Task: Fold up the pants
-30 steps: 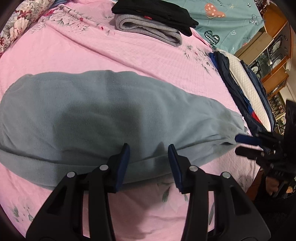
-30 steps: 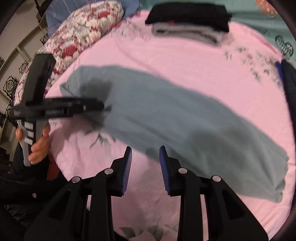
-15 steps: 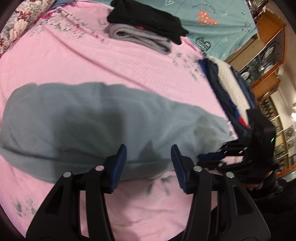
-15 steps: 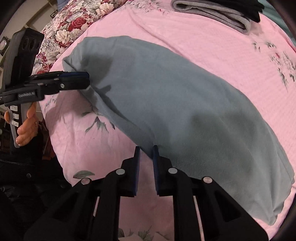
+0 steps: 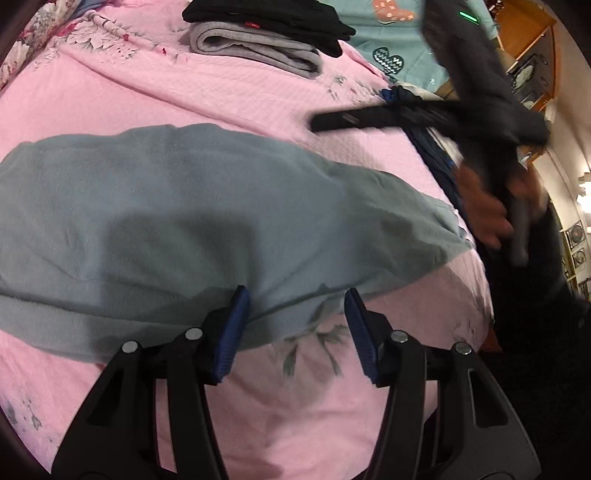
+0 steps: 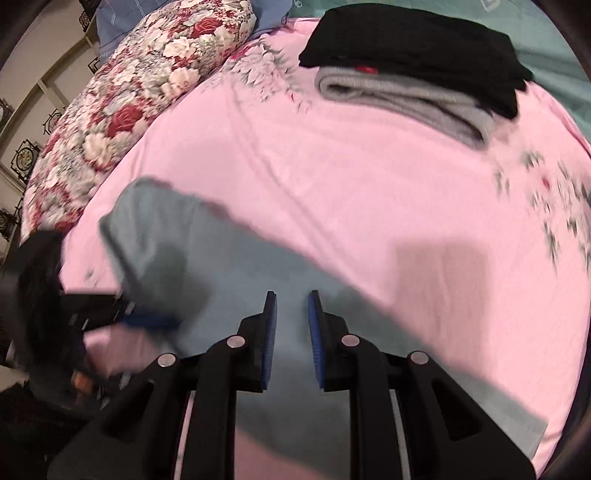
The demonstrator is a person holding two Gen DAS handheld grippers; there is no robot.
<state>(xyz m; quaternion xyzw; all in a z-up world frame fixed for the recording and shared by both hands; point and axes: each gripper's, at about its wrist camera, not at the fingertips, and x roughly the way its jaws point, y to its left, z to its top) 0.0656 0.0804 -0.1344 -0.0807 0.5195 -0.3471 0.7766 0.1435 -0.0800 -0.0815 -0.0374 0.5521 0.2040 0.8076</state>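
Observation:
Grey-blue fleece pants (image 5: 207, 221) lie folded lengthwise across the pink bedspread (image 5: 236, 92). My left gripper (image 5: 295, 325) is open, its blue pads straddling the pants' near edge close to the right end. In the left wrist view my right gripper (image 5: 332, 120) is blurred and raised above the bed at the right, holding nothing. In the right wrist view my right gripper (image 6: 291, 332) is open with a narrow gap, hovering over the pants (image 6: 229, 280). My left gripper (image 6: 151, 319) shows there blurred at the left, by the pants' left end.
A folded grey garment (image 5: 255, 48) with a black one (image 5: 266, 14) on top lies at the far side of the bed. A floral pillow (image 6: 129, 92) is at far left. Dark blue and white clothes (image 5: 432, 147) are piled at the right edge. A teal sheet (image 5: 399, 33) lies beyond.
My right gripper has left the pants' right end, lifted and swung up over the bed, its jaws opening from nearly shut. My left gripper has moved in closer to the pants' near edge.

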